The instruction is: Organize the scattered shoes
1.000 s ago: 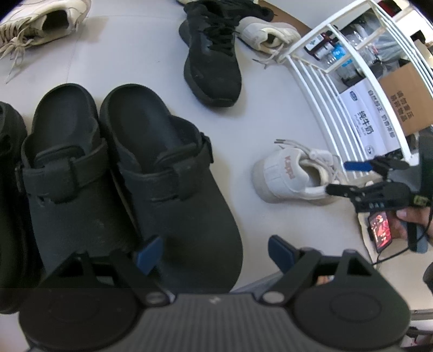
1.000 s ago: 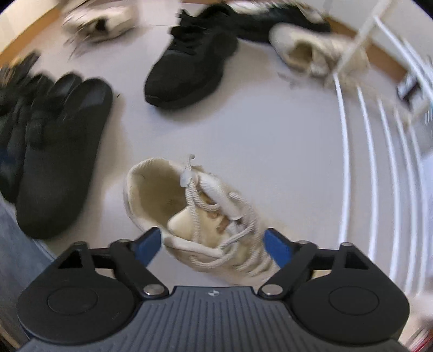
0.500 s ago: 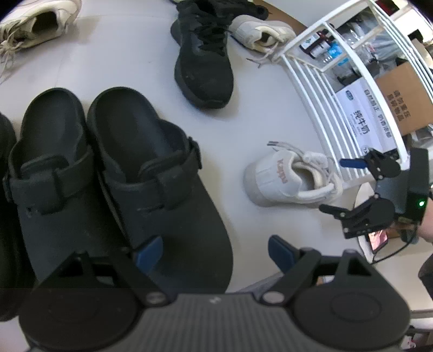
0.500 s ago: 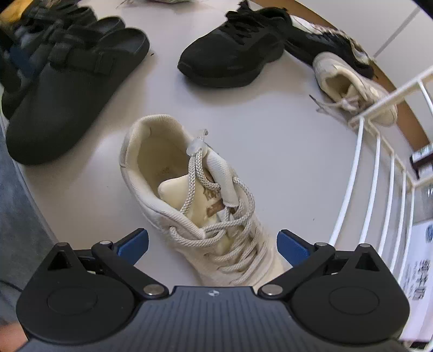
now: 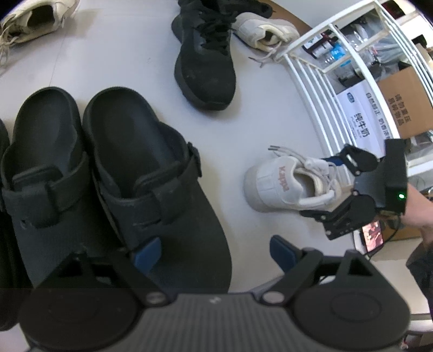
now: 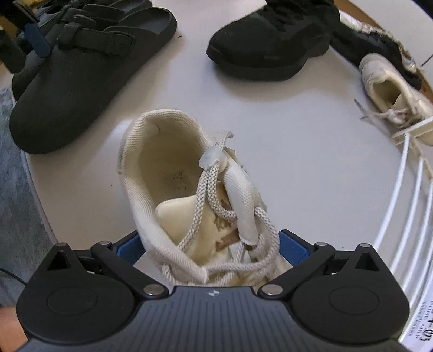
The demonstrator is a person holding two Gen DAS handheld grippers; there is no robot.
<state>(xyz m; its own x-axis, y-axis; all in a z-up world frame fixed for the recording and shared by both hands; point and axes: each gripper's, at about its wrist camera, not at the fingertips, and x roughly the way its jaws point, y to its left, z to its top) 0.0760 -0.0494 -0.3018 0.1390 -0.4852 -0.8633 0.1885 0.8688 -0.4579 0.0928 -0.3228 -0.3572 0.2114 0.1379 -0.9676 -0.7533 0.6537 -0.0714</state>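
A white lace-up sneaker point(image 6: 162, 151) lies on the pale floor, heel towards the black clogs. My right gripper point(image 6: 211, 243) is down over its laced middle, open wide, one blue pad on each side; I see no pad pressing. In the left wrist view the same sneaker point(image 5: 273, 186) has the right gripper point(image 5: 322, 186) straddling its front. My left gripper point(image 5: 213, 250) hangs open above the toe of the right-hand black clog point(image 5: 151, 176), its jaws easing wider, holding nothing. A second clog point(image 5: 43, 151) sits beside it.
A black sneaker point(image 5: 205, 62) lies farther off, with a white sneaker point(image 5: 259, 32) behind it by the white wire rack point(image 5: 319, 89). Another cream sneaker point(image 5: 35, 21) is at the far left. A cardboard box point(image 5: 406, 103) stands behind the rack. A grey rug point(image 6: 16, 189) borders the floor.
My right gripper has come down over the white sneaker, rolled, and spread its jaws; its pads now flank the shoe. The left gripper has hardly moved.
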